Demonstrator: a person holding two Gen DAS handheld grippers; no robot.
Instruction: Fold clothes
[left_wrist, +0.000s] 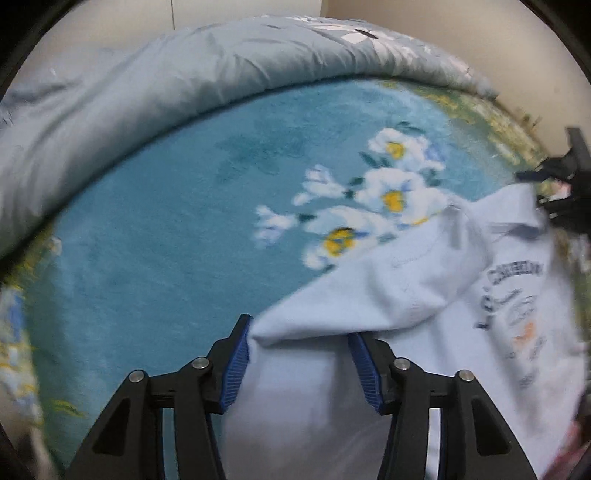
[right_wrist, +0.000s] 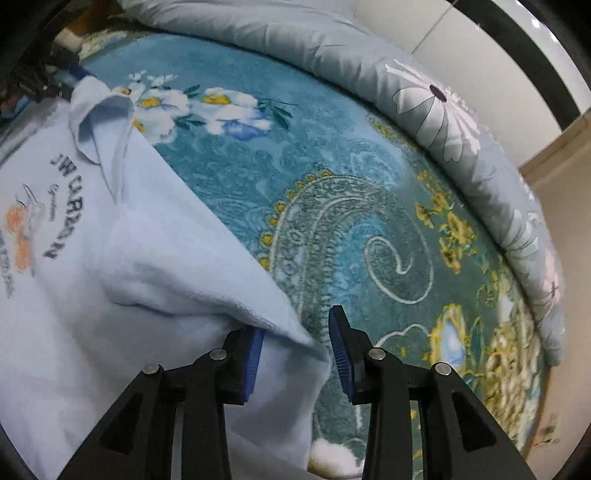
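Pale walls behind a bed (left_wrist: 155, 229) spread with a teal floral blanket (right_wrist: 332, 177), bordered along the far side by a rolled grey-blue duvet (left_wrist: 147, 81) printed with large white daisies. Draped across the near part of the blanket, a pale blue sweatshirt (right_wrist: 122, 258) with dark lettering and an orange motif on its chest, lying rumpled, one sleeve or shoulder doubled over at the far end. No crisp fold visible yet; judged early in the task, with the garment laid out on the bed but not smoothed, and the sleeves and body yet to be brought in.

Left gripper (left_wrist: 299, 332) with jaws apart, straddling a bunched edge of the sweatshirt, cloth between the blue pads (left_wrist: 236, 365) without being pinched. Right gripper (right_wrist: 295, 328) likewise parted over the opposite edge, fabric against the left pad only, a gap to the other. Right gripper also glimpsed at the right rim of the left wrist view.
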